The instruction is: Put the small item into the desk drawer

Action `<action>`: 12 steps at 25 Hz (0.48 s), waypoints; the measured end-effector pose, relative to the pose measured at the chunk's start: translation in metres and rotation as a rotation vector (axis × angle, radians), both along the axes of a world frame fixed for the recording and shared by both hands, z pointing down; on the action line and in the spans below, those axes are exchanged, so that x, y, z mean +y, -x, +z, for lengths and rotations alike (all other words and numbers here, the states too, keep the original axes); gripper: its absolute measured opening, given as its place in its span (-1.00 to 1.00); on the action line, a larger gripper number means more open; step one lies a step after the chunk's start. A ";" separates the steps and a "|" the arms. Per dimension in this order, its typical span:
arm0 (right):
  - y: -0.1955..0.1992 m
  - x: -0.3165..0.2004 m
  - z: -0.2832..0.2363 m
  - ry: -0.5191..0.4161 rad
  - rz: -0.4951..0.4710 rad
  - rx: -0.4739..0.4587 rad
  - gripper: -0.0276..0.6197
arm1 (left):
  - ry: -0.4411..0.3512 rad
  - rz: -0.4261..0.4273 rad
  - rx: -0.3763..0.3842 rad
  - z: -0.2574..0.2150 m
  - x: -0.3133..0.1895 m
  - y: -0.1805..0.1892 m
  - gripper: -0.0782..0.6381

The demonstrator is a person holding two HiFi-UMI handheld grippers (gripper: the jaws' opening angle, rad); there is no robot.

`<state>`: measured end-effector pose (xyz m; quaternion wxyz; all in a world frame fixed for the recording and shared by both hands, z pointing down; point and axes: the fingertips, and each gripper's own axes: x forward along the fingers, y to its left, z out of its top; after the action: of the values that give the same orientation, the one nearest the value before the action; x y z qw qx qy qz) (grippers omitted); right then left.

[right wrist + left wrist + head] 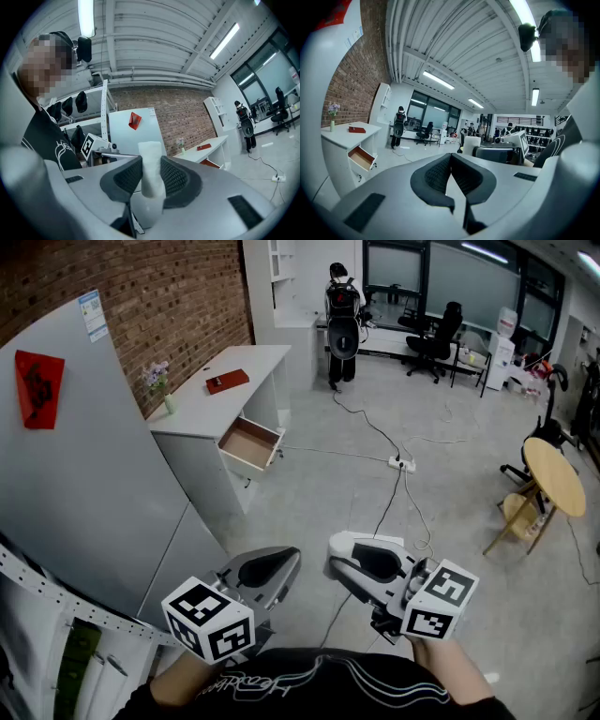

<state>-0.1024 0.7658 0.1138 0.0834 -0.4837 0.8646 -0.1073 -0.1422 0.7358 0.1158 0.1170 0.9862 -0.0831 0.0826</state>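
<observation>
The white desk (197,404) stands against the brick wall at the far left, and its wooden drawer (249,444) is pulled open toward the room. A red book (228,381) and a small flower vase (167,395) are on the desktop. My right gripper (151,165) is shut on a small white foam-like item (151,151) that sticks up between its pads. In the head view this gripper (345,554) is low at centre, far from the drawer. My left gripper (281,568) is beside it; its pads (440,171) meet with nothing between them.
A large white panel (84,484) leans at the left between me and the desk. A power strip (398,463) and cables run across the floor. A round wooden table (553,474) stands at the right, and a person (342,320) stands at the back.
</observation>
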 end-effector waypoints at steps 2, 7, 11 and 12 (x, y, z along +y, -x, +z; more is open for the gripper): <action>-0.005 0.002 0.001 -0.001 0.004 -0.005 -0.51 | 0.001 0.007 0.006 0.002 0.001 -0.005 -0.72; -0.027 0.002 0.014 0.031 0.071 -0.014 -0.51 | 0.005 0.004 0.007 0.008 0.000 -0.014 -0.72; -0.039 -0.003 0.029 0.059 0.095 -0.031 -0.51 | 0.033 0.000 -0.003 0.023 -0.006 -0.017 -0.72; -0.040 -0.005 0.031 0.062 0.090 -0.033 -0.51 | 0.040 -0.004 -0.005 0.026 -0.009 -0.018 -0.72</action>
<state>-0.0626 0.7610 0.1452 0.0872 -0.5225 0.8369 -0.1381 -0.1244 0.7272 0.1418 0.1368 0.9833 -0.0836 0.0864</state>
